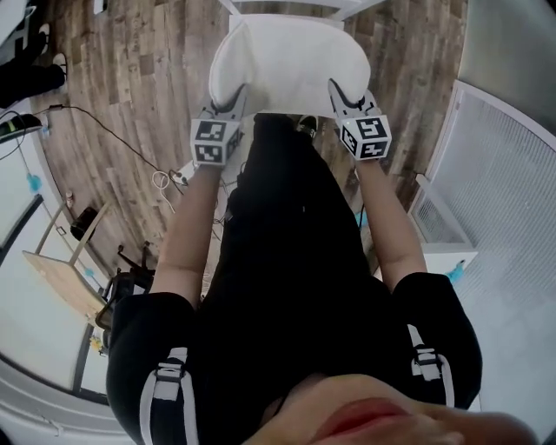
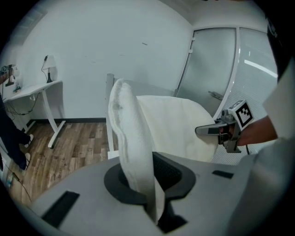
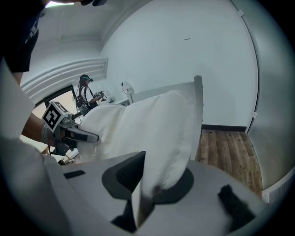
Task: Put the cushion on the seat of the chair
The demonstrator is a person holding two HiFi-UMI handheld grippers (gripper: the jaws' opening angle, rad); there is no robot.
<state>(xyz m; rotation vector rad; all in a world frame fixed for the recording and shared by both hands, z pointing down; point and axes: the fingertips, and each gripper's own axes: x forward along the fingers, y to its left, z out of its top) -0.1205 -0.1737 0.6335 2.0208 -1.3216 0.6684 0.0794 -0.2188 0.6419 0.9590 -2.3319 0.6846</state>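
At twelve o'clock by the chair point(image 1: 347, 9), my left gripper point(image 1: 234, 100) and right gripper point(image 1: 340, 91) each pinch the cushion point(image 1: 291, 65); best lowered level.

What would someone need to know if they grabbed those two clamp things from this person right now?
Left gripper: shut on the cushion's left edge.
Right gripper: shut on its right edge.
Cushion: white, held between both grippers, right in front of the white chair; the seat is hidden beneath it.
Done: cushion gripped and brought to the chair.
Left: lower it flat onto the seat, then open both grippers.
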